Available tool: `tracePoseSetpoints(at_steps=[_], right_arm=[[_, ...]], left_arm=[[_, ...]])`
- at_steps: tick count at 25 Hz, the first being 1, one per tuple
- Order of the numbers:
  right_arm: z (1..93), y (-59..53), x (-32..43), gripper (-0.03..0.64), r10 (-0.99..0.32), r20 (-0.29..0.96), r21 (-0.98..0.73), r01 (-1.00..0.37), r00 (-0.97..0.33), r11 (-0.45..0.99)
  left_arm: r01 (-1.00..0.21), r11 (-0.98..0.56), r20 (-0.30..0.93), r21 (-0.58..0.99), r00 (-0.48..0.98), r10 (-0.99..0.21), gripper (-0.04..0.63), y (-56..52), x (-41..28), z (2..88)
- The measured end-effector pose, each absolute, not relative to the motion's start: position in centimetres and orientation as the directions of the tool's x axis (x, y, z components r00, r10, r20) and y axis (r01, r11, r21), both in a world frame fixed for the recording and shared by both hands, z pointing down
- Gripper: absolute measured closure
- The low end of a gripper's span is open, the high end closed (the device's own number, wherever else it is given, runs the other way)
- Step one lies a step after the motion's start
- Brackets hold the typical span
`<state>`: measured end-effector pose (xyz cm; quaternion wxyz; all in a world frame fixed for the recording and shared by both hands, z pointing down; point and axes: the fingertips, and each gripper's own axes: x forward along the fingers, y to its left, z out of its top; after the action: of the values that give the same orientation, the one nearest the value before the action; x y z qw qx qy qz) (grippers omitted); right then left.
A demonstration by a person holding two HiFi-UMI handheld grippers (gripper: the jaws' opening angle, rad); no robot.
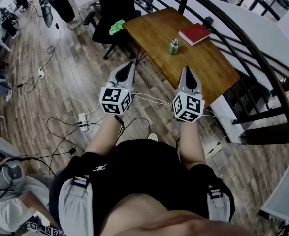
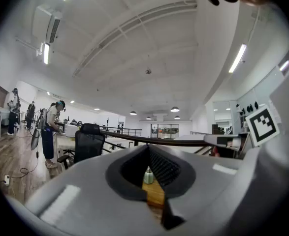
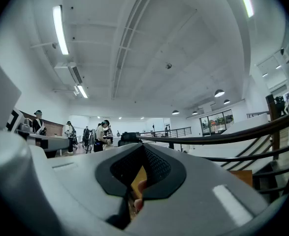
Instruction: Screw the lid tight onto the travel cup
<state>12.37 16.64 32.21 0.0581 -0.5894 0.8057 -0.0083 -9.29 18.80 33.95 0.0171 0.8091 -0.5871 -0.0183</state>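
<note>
A small green travel cup with a silver lid (image 1: 174, 45) stands upright on the wooden table (image 1: 159, 31), beside a red book (image 1: 194, 34). My left gripper (image 1: 129, 65) is shut and empty, held short of the table's near-left edge. My right gripper (image 1: 189, 72) is also shut with nothing in it, over the table's near edge, well short of the cup. The left gripper view shows the cup (image 2: 148, 175) far off through the gap in the closed jaws. In the right gripper view only table wood (image 3: 140, 178) and a red patch show through the jaws.
A black office chair (image 1: 115, 6) stands at the table's far left with a green cloth (image 1: 116, 27) by it. A dark curved railing (image 1: 242, 38) runs behind the table on the right. Cables and a power strip (image 1: 83, 122) lie on the wood floor. People stand at desks far left.
</note>
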Motion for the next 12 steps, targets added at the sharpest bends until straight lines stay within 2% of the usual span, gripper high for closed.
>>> tracePoseSetpoints(at_steps=[12], right_arm=[[32.2,16.1,13.3,0.618,-0.943,-0.101,-0.088,-0.941,-0.318,0.327]], left_arm=[[-0.951,-0.308,-0.003,0.009,0.308,-0.951,0.546,17.7,-8.0,34.0]])
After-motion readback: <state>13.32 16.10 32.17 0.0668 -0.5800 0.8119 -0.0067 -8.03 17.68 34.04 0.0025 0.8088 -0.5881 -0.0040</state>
